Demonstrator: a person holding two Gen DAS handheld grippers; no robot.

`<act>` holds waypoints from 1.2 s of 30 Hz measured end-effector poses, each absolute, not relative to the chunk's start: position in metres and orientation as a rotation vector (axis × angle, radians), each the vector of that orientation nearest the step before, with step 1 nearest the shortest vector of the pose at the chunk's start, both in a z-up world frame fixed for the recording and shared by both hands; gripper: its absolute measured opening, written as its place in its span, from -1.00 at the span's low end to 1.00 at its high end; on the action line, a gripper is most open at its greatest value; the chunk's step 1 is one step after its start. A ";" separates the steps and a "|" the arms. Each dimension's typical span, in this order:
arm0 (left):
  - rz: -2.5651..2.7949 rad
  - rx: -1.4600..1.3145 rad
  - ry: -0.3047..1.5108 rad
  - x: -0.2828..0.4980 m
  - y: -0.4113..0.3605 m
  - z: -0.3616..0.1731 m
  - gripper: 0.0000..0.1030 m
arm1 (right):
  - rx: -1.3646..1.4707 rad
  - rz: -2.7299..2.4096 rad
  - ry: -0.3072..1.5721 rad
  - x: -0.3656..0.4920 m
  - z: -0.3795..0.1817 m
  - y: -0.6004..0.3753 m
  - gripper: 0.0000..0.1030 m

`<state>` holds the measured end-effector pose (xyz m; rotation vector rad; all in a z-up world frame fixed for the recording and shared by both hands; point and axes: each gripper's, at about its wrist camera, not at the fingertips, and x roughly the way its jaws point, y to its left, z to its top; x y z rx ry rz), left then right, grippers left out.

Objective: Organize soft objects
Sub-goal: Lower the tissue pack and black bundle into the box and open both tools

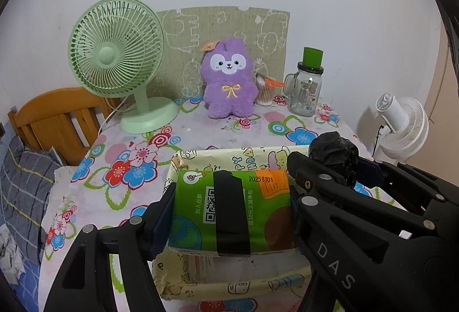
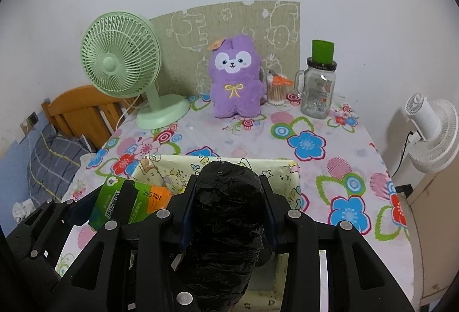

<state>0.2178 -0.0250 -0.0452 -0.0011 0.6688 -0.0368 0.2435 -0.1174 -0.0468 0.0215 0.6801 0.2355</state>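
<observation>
Flowered tablecloth (image 2: 330,137) covers the table. From left: a green fan (image 1: 114,59), then the left gripper (image 1: 232,211) pinching a green tissue pack (image 1: 232,211) above the yellow box (image 1: 229,286); the right gripper (image 2: 226,208) clamps a black-wrapped bundle (image 2: 226,214) over it. Behind sit a purple plush (image 2: 235,82) and a glass jar (image 2: 318,91).

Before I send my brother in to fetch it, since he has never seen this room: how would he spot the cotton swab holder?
Start at the floral-cloth table against the white wall, and find the fluffy purple plush animal at its back edge. Immediately to its right, before the glass handled jar with a green lid, stands the small clear cotton swab container. It is the shortest of the three, packed with pale sticks, with something orange on top.
</observation>
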 end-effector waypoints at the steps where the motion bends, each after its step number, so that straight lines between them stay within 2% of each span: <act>1: -0.037 -0.002 0.672 0.219 -0.025 -0.048 0.41 | 0.019 0.238 0.684 0.246 -0.050 -0.117 -0.17; 6: -0.041 -0.018 0.693 0.225 -0.023 -0.059 0.45 | 0.019 0.242 0.703 0.252 -0.060 -0.115 -0.17; 17: -0.014 0.007 0.709 0.230 -0.021 -0.069 0.75 | 0.001 0.245 0.719 0.259 -0.073 -0.110 -0.17; 29: -0.015 0.004 0.729 0.234 -0.021 -0.075 0.77 | -0.014 0.264 0.729 0.264 -0.079 -0.108 -0.10; 32: -0.018 -0.001 0.730 0.235 -0.019 -0.075 0.77 | -0.019 0.266 0.725 0.264 -0.078 -0.107 0.03; 34: -0.020 -0.004 0.730 0.235 -0.019 -0.074 0.77 | -0.021 0.262 0.717 0.263 -0.077 -0.106 0.28; 36: -0.021 -0.007 0.725 0.233 -0.018 -0.073 0.77 | -0.024 0.258 0.702 0.260 -0.074 -0.106 0.40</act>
